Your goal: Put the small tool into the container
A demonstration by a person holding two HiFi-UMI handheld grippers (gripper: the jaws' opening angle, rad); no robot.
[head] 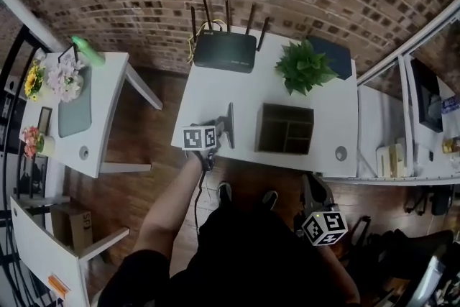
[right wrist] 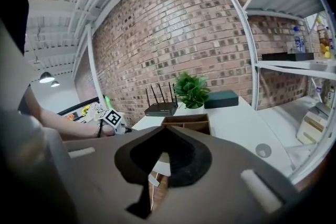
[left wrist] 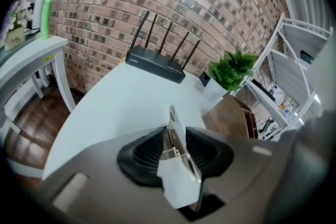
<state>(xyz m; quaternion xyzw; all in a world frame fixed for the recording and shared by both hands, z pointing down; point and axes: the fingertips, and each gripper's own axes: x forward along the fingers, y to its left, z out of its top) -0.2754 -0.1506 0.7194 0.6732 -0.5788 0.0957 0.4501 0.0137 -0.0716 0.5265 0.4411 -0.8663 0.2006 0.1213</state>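
Note:
The small tool (head: pixel 230 124) is a thin metal strip near the front edge of the white desk (head: pixel 215 93), left of the container. My left gripper (head: pixel 219 129) has it between its jaws. In the left gripper view the tool (left wrist: pixel 173 128) points forward out of the left gripper (left wrist: pixel 175 136), with both black pads against its sides. The container (head: pixel 284 108) is a dark wooden box with compartments, seen again at the right (left wrist: pixel 233 118). My right gripper (head: pixel 323 226) hangs below the desk's front edge; its own view shows the right gripper (right wrist: pixel 164 129) shut on nothing.
At the back of the desk stand a black router (head: pixel 224 52), a potted plant (head: pixel 305 67) and a dark box (head: pixel 336 54). A cable hole (head: pixel 341 153) sits by the front right corner. A side table with flowers (head: pixel 65 79) is at left, and white shelving (head: pixel 424 118) at right.

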